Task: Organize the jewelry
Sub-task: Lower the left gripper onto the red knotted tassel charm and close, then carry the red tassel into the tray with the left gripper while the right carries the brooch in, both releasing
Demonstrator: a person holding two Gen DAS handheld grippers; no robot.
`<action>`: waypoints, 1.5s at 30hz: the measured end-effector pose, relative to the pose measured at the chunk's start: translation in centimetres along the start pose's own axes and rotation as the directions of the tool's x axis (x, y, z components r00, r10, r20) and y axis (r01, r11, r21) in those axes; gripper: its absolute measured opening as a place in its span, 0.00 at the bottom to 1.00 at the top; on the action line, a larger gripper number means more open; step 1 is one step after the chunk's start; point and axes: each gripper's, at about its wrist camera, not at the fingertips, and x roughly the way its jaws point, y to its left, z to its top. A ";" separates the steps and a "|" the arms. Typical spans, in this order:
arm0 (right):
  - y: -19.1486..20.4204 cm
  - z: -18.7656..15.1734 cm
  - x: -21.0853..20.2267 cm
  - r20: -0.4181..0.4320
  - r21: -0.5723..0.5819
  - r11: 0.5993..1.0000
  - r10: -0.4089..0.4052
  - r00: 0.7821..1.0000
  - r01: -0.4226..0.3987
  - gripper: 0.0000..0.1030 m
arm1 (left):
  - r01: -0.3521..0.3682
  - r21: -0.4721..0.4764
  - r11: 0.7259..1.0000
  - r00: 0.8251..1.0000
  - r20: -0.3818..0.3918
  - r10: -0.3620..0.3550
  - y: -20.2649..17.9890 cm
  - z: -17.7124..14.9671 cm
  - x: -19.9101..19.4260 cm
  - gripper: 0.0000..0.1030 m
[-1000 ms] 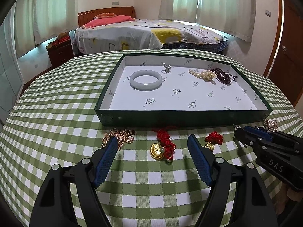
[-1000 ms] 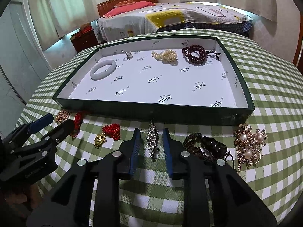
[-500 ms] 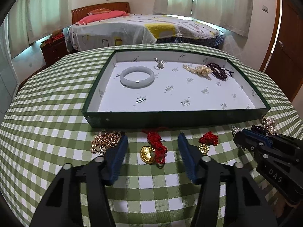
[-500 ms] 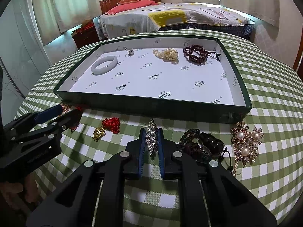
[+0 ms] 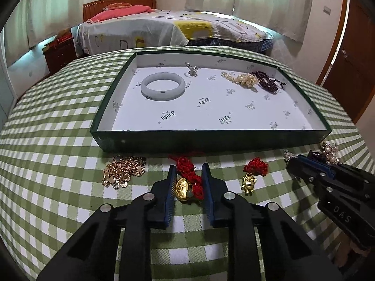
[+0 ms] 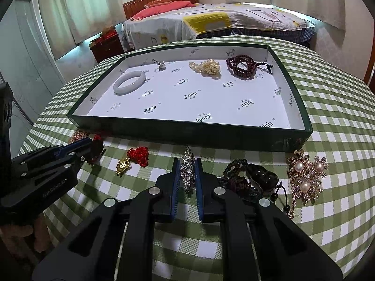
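Left gripper (image 5: 187,182): jaws have just been closing around the gold ingot charm on red knotted cord (image 5: 187,185), which lies between the blue pads on the checked tablecloth (image 5: 46,140). The pads sit against the cord and charm on both sides; I read this as a clamp on that piece.

Right gripper (image 6: 187,175): jaws drawn together on the narrow rhinestone piece (image 6: 188,171), pads pressing its two long sides, with its far tip showing beyond the fingertips.

Landmark: the green tray (image 5: 211,138) with white printed lining. Both grippers work just in front of its near wall.

Inside the tray, along the far wall:
- pale jade bangle (image 5: 163,89), left part
- small silver charm (image 5: 192,71), beside the bangle
- cream pearl cluster (image 5: 243,80), right of centre
- dark red bead bracelet (image 6: 241,65), far right corner

Outside the tray, in front of its near wall, on the cloth:
- gold chain pile (image 5: 123,171), by the left corner
- small gold figure on a red knot (image 6: 133,159), between the two grippers
- dark braided cord with a dark pendant (image 6: 253,175), just right of the right gripper
- pearl and rhinestone brooch (image 6: 307,178), by the right corner

A bed (image 6: 211,21) stands behind the table.
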 end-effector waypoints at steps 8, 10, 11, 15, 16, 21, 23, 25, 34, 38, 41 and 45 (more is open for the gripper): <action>0.0 0.0 -0.1 0.001 -0.004 1.000 -0.002 1.000 0.002 0.12 | 0.034 0.015 0.999 0.999 0.025 -0.034 0.0 -0.1 -0.7 0.08; 0.0 -0.1 -0.1 0.002 -0.004 1.000 -0.002 1.000 0.002 0.12 | 0.035 0.006 0.999 0.999 0.019 -0.035 0.3 -0.2 -0.5 0.08; 0.0 -0.1 -0.1 0.003 -0.004 1.000 -0.002 1.000 0.002 0.12 | 0.037 0.002 0.999 0.999 0.018 -0.037 0.3 -0.2 -0.5 0.08; 0.0 -0.1 -0.1 0.002 -0.003 1.000 -0.001 1.000 0.001 0.12 | 0.039 -0.006 0.999 0.999 0.026 -0.039 0.4 -0.1 -0.9 0.08; 0.0 -0.1 -0.1 0.002 -0.003 1.000 0.000 1.000 0.000 0.12 | 0.038 -0.006 0.999 0.999 0.029 -0.038 0.4 -0.1 -1.0 0.08; 0.3 -0.2 -0.4 0.011 -0.006 1.000 0.003 1.000 -0.003 0.12 | 0.044 -0.006 0.999 0.997 0.057 -0.043 0.5 -0.1 -2.0 0.08; 0.5 -0.2 -0.6 0.015 -0.009 1.000 0.004 1.000 -0.004 0.12 | 0.042 -0.007 0.999 0.997 0.064 -0.042 0.5 -0.1 -2.3 0.08; 0.7 -0.1 -0.9 0.024 -0.012 1.000 0.005 1.000 -0.005 0.12 | 0.044 -0.010 0.999 0.996 0.073 -0.043 0.5 -0.1 -2.7 0.08; 1.4 0.1 -3.4 0.074 -0.019 1.000 0.009 0.997 -0.007 0.12 | 0.050 -0.018 0.999 0.991 0.128 -0.047 0.6 0.1 -5.1 0.08; 1.7 0.4 -4.8 0.103 -0.024 1.000 0.013 0.995 -0.010 0.12 | 0.057 -0.016 0.998 0.985 0.161 -0.054 0.4 0.6 -6.5 0.08; 2.0 0.9 -6.0 0.134 -0.028 1.000 0.015 0.991 -0.012 0.12 | 0.068 -0.012 0.998 0.978 0.196 -0.065 0.0 1.2 -7.6 0.08; 2.0 2.3 -7.5 0.180 -0.032 0.999 0.015 0.984 -0.009 0.12 | 0.088 0.002 0.996 0.965 0.246 -0.086 -0.5 2.7 -8.9 0.08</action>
